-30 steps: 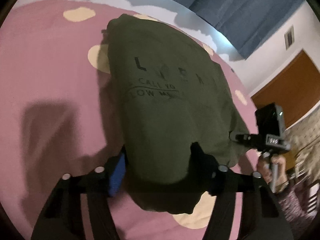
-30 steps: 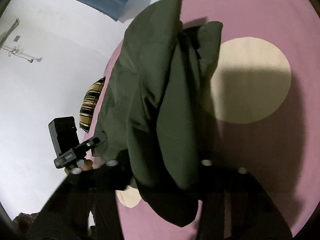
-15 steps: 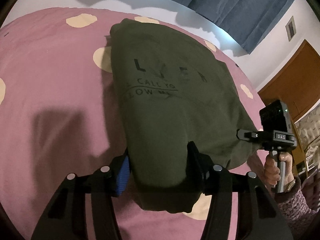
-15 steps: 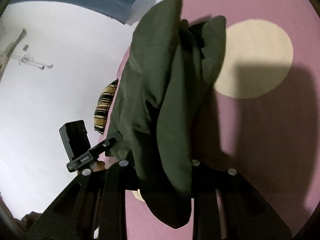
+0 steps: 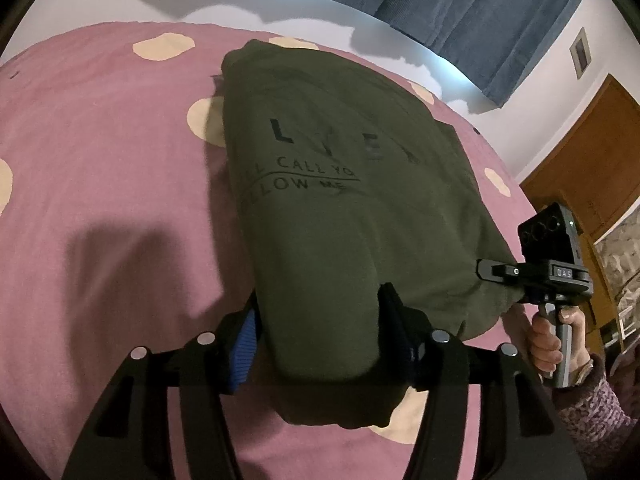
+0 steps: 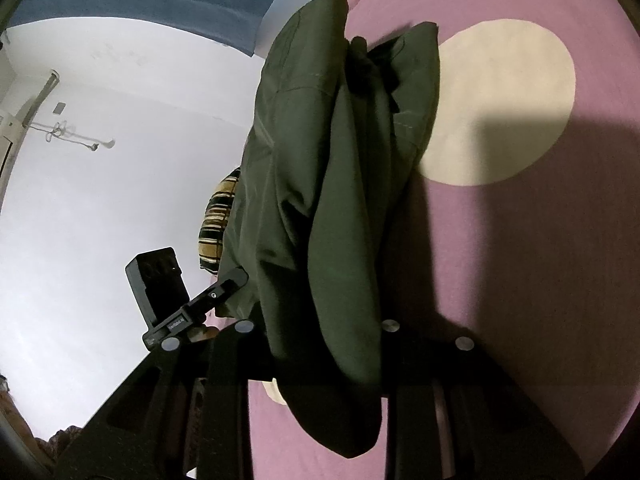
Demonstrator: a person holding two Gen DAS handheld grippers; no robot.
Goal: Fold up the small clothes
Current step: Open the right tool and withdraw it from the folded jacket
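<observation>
**One olive T-shirt, held over bed**

T-shirt (image 5: 340,184): one, soft olive cotton, black lettering (partly hidden by folds), lifted above the mauve, cream-spotted bed (image 5: 100,168). Left tool (image 5: 320,320): jaws opening, thick hem bunched between them. Right tool (image 6: 316,340): clenched on gathered cloth.

The left gripper (image 5: 320,328) tilts downward, its jaws opening with thick folded cloth bunched between them. The right gripper (image 6: 320,320) points nearly level, clamped on cloth; a hand (image 5: 554,340) grasps its handle.
</observation>
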